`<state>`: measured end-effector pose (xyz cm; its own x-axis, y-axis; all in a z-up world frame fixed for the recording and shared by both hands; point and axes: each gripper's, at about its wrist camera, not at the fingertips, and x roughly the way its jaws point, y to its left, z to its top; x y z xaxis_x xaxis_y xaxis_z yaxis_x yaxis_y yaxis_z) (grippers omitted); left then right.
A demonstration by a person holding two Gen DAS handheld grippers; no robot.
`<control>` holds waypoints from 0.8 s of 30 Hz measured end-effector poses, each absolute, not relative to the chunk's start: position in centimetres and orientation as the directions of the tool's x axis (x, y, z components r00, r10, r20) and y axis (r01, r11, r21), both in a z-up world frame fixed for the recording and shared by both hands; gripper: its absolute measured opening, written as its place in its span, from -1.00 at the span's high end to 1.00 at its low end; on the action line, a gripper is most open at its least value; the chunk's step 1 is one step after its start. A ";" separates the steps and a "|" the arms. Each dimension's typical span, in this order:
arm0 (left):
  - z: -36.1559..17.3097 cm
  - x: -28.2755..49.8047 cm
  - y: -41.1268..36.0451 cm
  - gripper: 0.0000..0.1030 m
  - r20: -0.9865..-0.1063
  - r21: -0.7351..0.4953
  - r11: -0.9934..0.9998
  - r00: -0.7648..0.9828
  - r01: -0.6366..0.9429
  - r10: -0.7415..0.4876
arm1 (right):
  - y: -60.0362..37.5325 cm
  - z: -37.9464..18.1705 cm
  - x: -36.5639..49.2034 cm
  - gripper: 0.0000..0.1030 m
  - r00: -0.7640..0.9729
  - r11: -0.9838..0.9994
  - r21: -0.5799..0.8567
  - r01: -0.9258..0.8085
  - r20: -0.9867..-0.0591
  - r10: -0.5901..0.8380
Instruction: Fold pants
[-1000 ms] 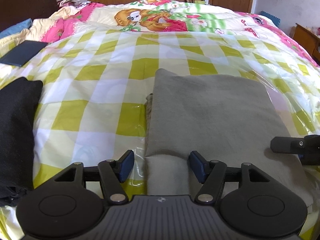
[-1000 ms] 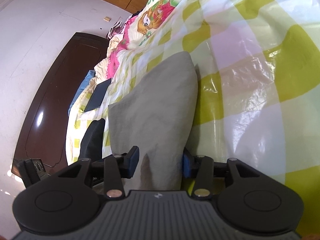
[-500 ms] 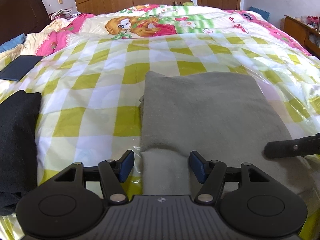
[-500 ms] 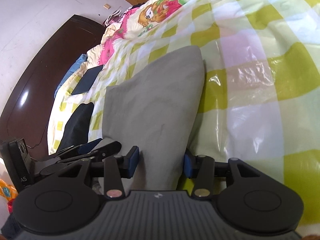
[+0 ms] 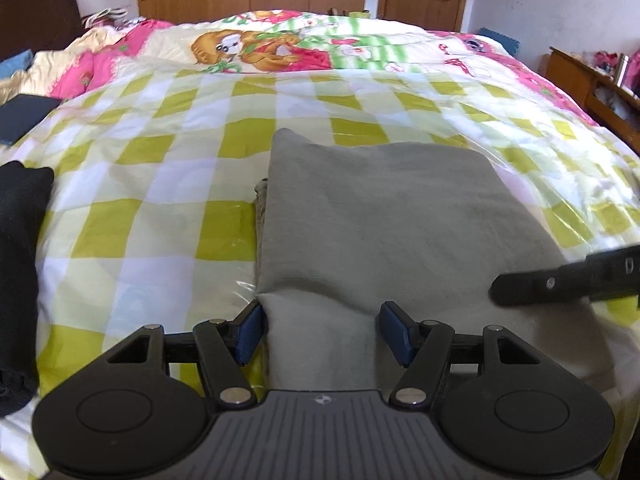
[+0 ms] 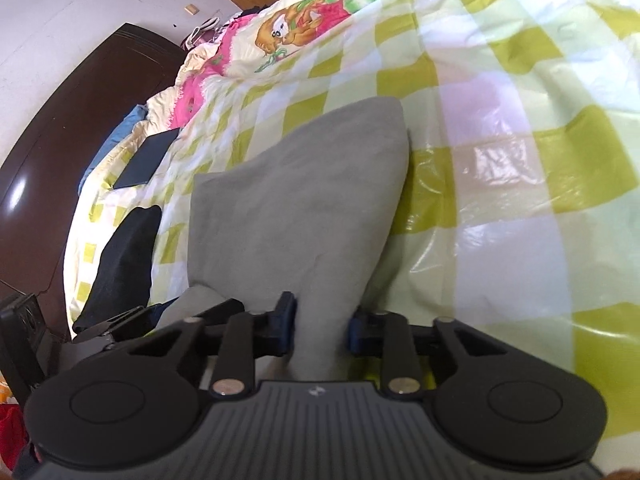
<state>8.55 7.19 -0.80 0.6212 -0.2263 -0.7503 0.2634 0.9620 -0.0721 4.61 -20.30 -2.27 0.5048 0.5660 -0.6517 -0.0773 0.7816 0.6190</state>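
Note:
Grey pants [image 5: 384, 216] lie folded in a thick rectangle on the yellow-checked bed cover. My left gripper [image 5: 322, 330] is open, its blue pads straddling the near left edge of the pants. My right gripper [image 6: 320, 330] has its pads pressed against a raised fold of the pants [image 6: 296, 208] at the near right edge, shut on it. One finger of the right gripper [image 5: 560, 282] shows at the right of the left wrist view, over the pants' near right corner.
A folded black garment [image 5: 18, 264] lies left of the pants, also seen in the right wrist view [image 6: 120, 256]. A dark flat item [image 5: 24, 118] lies at the far left. A wooden cabinet [image 5: 588, 80] stands right of the bed; a dark headboard [image 6: 68, 152] stands left.
The right gripper's pads have closed in on the pants' edge. Both cameras have risen and pulled back a little. The left gripper stays open.

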 end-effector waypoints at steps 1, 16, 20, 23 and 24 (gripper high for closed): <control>-0.8 8.3 7.1 -0.43 -0.749 -0.085 0.960 0.618 0.267 -0.238 | -20.4 -2.0 4.5 0.54 0.503 0.794 0.603 -0.083 -0.662 0.555; -0.9 6.1 5.5 -0.49 -0.738 -0.136 0.938 0.599 0.319 -0.311 | -22.5 -1.8 3.9 0.35 0.487 0.846 0.531 -0.041 -0.729 0.481; -1.4 6.2 5.4 -0.56 -0.740 -0.127 0.940 0.600 0.318 -0.303 | -22.1 -2.3 4.2 0.24 0.491 0.849 0.527 -0.044 -0.729 0.478; -1.4 6.2 5.3 -0.58 -0.738 -0.123 0.939 0.602 0.322 -0.303 | -22.3 -2.4 4.1 0.24 0.496 0.847 0.530 -0.047 -0.723 0.480; -1.4 6.2 5.3 -0.58 -0.739 -0.125 0.939 0.601 0.322 -0.304 | -22.4 -2.5 4.2 0.24 0.495 0.845 0.534 -0.045 -0.722 0.483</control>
<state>6.25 5.26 -1.40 0.6009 -0.3041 -0.7392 0.3217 0.9386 -0.1246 4.17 -22.37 -2.46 0.4952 0.4827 -0.7223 -0.0451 0.8446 0.5335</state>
